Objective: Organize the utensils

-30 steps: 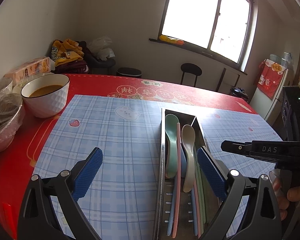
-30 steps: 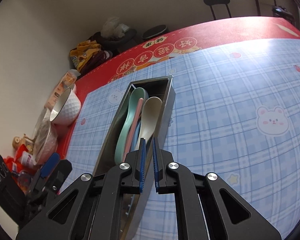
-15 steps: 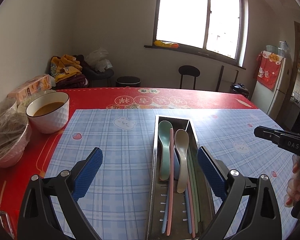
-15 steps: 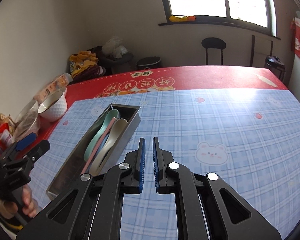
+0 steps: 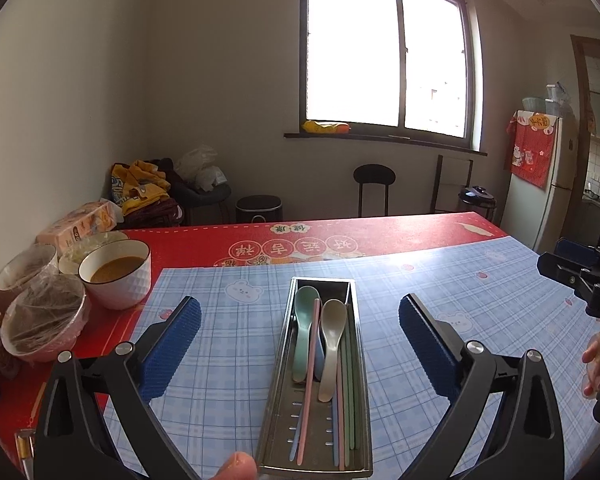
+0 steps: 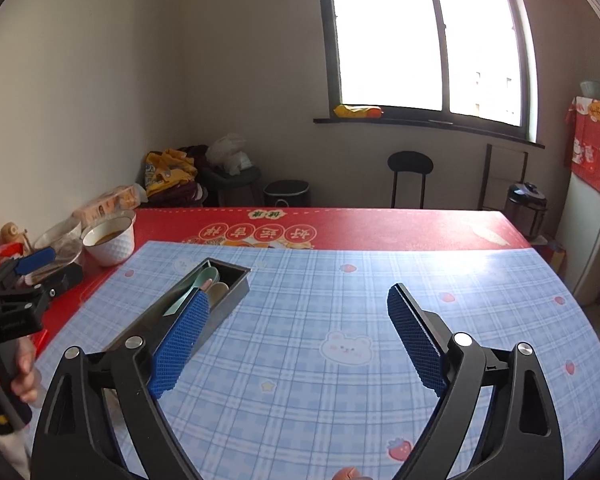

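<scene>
Left wrist view: left gripper (image 5: 300, 344), black frame w/ blue ribbed pads (image 5: 172, 346), jaws spread wide, nothing between the pads but open air; it hangs above the table, not touching anything. Long narrow stainless-steel utensil tray (image 5: 278, 384) lies straight ahead betw. the two fingers, on the blue plaid mat w/ bear prints (image 5: 228, 360). Inside tray: mint-green plastic spoon (image 5: 305, 320) on left, beige plastic spoon (image 5: 332, 332) to its right, bowls toward far end; a pink chopstick (image 5: 310, 376) runs betw. them, more thin pastel sticks (pink, green, blue) along right side and bottom. White dimpled ceramic bowl w/ brown liquid (image 5: 116, 276) sits on the red tablecloth (image 5: 204, 244) off mat's left edge, beside film-covered bowls (image 5: 40, 320). A fingertip shows at bottom edge, near tray's near end; contact can't tell. Right wrist view: right gripper (image 6: 298, 342), same build, jaws have just been opening and now stand about full wide, nothing betw. them, pads clear of everything. It hovers over bare mat; tray (image 6: 236, 284) lies off to its left, angled away, partly behind the left pad. Left gripper (image 6: 28, 272) seen at far left edge, held by a hand (image 6: 24, 372).
</scene>
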A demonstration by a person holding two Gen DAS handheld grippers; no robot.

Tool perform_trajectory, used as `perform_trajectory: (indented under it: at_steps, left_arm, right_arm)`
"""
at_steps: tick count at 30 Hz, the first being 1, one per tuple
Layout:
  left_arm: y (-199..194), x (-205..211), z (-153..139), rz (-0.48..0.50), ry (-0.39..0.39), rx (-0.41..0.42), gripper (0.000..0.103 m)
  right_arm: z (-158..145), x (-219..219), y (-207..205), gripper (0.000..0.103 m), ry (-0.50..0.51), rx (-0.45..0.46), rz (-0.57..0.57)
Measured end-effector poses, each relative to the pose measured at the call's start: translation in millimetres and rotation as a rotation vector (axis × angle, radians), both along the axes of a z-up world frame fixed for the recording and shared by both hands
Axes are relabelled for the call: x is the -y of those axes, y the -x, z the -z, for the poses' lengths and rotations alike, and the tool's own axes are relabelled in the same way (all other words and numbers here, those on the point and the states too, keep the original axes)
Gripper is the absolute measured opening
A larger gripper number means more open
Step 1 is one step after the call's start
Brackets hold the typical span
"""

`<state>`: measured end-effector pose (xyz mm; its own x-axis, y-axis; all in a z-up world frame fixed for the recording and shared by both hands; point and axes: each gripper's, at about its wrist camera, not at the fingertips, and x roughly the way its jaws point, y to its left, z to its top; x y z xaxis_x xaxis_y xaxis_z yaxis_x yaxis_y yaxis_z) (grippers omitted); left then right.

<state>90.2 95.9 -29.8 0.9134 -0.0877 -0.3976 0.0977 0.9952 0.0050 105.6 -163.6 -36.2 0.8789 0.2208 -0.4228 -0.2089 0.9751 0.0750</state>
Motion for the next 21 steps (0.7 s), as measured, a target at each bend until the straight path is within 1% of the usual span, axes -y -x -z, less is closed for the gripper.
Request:
perform_trajectory:
  at_steps: [3,7,12,18,21]
  left_arm:
    - [10,8,-9,0.014,0.004,0.024,0.097]
    - [20,17,-18,0.016,0.005,0.049,0.097]
    - [32,29,-25,-0.015,-0.032,0.093,0.097]
    - [36,42,-25,-0.019,-0.064,0.096,0.097]
    - [34,45,-23,-0.020,-0.066,0.089,0.097]
  right_arm:
    - [-7,10,12,0.088,-0.011,0.033,0.014]
    - [-11,20,23,0.088,-0.036,0.050,0.011]
    - [-13,30,34,0.088,-0.055,0.070,0.017]
    - [-13,40,40,0.088,-0.077,0.078,0.029]
    - [-13,42,42,0.088,-0.076,0.082,0.032]
